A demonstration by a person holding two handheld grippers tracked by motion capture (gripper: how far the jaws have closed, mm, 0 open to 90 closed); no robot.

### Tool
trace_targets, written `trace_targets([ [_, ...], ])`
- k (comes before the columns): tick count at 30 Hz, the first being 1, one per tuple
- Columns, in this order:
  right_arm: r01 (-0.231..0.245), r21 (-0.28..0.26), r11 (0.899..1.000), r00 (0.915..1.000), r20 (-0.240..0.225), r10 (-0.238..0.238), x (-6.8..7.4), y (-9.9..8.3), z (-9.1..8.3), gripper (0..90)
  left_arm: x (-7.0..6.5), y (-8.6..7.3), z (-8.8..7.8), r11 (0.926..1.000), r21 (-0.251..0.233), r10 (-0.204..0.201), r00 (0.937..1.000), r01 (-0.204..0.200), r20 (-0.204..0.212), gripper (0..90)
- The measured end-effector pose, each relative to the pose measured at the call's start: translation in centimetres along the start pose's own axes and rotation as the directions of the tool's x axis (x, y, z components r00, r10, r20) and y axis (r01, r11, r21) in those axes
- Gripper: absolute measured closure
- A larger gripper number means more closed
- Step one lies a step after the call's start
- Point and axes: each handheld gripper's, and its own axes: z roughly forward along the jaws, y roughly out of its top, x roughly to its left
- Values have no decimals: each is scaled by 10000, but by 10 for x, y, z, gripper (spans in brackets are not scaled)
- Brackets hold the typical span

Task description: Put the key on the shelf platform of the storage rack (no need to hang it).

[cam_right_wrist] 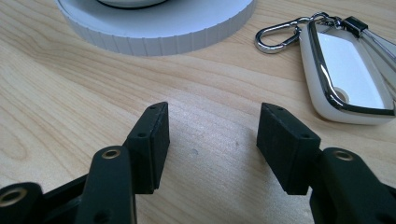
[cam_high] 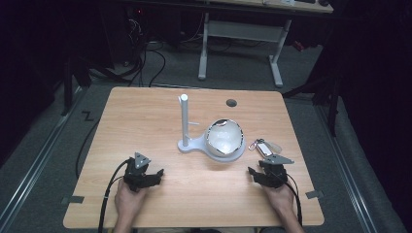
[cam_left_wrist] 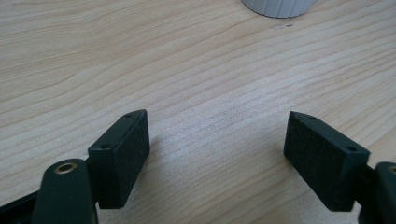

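Both pairs of tongs rest low on the bench (cam_high: 145,111), jaws spread and holding nothing: the left tongs (cam_high: 151,175) at lower left of the high view, the right tongs (cam_high: 256,171) at lower right. The thing nearest to hand is the white key fob (cam_right_wrist: 348,77) with its carabiner clip (cam_right_wrist: 275,35), lying flat at the upper right of the right gripper view, just beside the round base of the white stand (cam_high: 192,144), whose upright post rises mid-frame and which carries a foil-lined bowl (cam_high: 224,137). I'd worry the fob, flat and glossy, may skid away if the jaws close on its rim rather than under it. A wide sweep could also nudge the stand's base and tip the bowl.
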Motion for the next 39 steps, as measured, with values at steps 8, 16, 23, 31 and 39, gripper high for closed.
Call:
trace_targets([
  [8,-94,18,10000,9999,-33,94,0,-1,-4,462,0,0,0,10000,4,1,10000,-1,16,227],
  [16,-191,-377,9991,9998,-40,189,-4,-7,-15,473,0,0,0,10000,3,6,10000,-6,-1,228],
  [23,-529,-458,9976,9986,-77,526,-10,-13,-24,489,0,0,0,10000,3,7,10000,-7,-3,228],
  [31,-917,-619,9939,9958,-42,916,-22,-19,-35,498,0,0,0,10000,4,8,10000,-8,-2,228],
  [39,-1243,-727,9896,9920,129,1255,-35,-19,-44,514,0,0,0,10000,4,7,10000,-7,-4,228],
])
